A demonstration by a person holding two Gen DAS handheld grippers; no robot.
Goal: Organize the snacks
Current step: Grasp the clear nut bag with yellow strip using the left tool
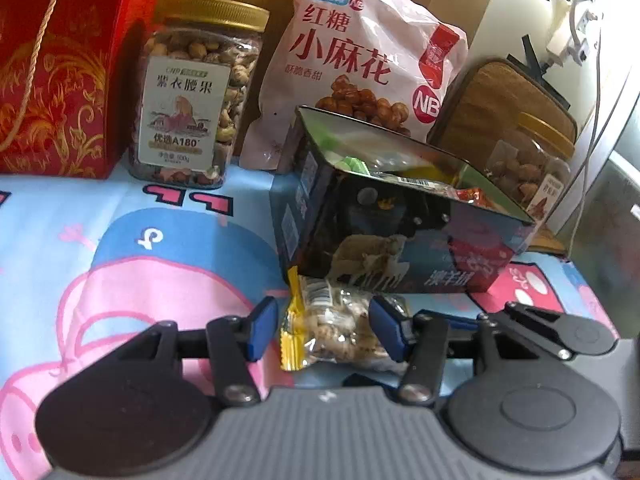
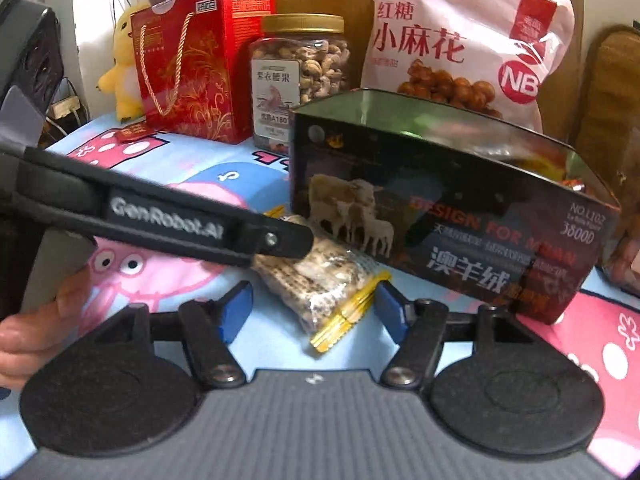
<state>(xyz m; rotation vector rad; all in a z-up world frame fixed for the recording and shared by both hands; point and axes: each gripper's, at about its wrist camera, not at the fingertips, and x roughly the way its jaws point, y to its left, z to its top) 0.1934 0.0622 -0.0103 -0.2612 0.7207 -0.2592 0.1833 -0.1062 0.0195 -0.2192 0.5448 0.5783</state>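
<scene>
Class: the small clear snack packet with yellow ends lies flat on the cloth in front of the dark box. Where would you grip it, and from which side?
Grip the snack packet across its narrow middle, coming from above and the near side. It lies flat with its long axis running away from the dark box, and the box blocks the far side. The crimped yellow end is thin and may slip.

A glossy dark cardboard box [image 2: 440, 216] stands beside a crinkled clear-plastic snack packet with yellow ends [image 2: 320, 280] on smooth printed cartoon cloth [image 1: 120, 240]; the clear plastic nut jar [image 1: 192, 96] has a gold lid.
</scene>
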